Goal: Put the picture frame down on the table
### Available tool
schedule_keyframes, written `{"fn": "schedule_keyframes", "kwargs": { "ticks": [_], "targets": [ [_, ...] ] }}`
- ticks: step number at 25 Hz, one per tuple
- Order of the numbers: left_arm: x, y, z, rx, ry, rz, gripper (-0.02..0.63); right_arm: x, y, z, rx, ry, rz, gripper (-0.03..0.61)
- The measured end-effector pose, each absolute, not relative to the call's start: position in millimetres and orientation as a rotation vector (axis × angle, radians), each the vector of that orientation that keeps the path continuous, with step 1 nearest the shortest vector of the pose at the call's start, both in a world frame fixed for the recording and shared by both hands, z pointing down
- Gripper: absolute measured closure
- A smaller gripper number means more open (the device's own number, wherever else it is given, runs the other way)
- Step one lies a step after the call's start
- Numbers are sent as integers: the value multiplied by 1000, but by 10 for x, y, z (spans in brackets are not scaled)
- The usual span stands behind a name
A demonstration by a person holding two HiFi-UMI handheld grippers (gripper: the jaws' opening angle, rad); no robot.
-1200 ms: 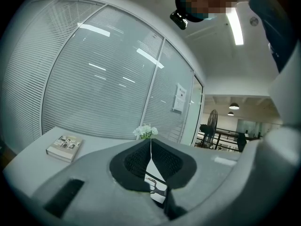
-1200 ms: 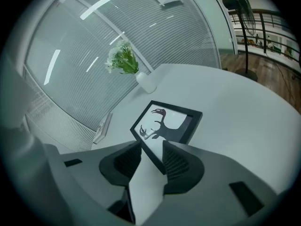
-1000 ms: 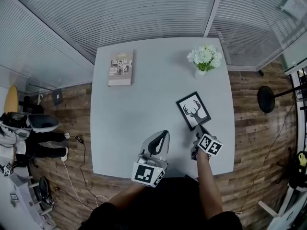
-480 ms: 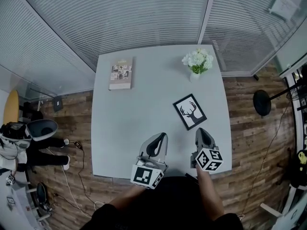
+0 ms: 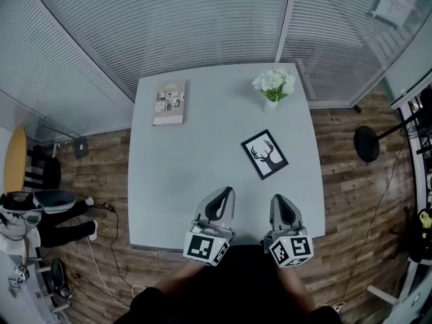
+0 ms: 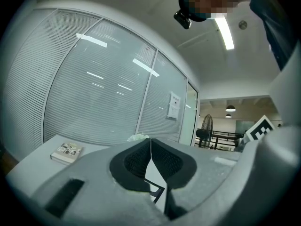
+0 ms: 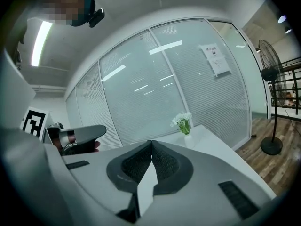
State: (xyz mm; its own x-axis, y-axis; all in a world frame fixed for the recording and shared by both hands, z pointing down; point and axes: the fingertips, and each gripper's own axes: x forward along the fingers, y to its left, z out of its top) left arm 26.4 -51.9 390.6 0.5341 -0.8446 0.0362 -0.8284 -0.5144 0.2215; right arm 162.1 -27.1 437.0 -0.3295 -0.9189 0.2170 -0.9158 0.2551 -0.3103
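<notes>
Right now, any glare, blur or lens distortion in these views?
Head view: sharp and evenly lit, no glare on the picture frame, but the table edges bow outward. Left gripper view: strong fisheye, dark corners, ceiling-light streaks reflected on the glass wall. Right gripper view: same fisheye and streaks on the glass; the flowers are crisp.

A book (image 5: 169, 102) lay flat ahead on my left, and white flowers (image 5: 273, 81) stood upright in a small vase (image 5: 271, 104) ahead on my right, well apart from it. Blinds (image 5: 169, 25) lined the glass walls beyond. A fan's round base (image 5: 368, 144) sat on the wooden floor (image 5: 351, 208).
</notes>
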Motion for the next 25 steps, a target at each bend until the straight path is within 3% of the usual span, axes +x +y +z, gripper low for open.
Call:
{"fn": "schedule_keyframes", "kwargs": {
  "ticks": [25],
  "targets": [
    [234,-371,3843,2574,-1417,-134,594,1571,-182,4257,-1795,2527,-537,566]
  ]
}}
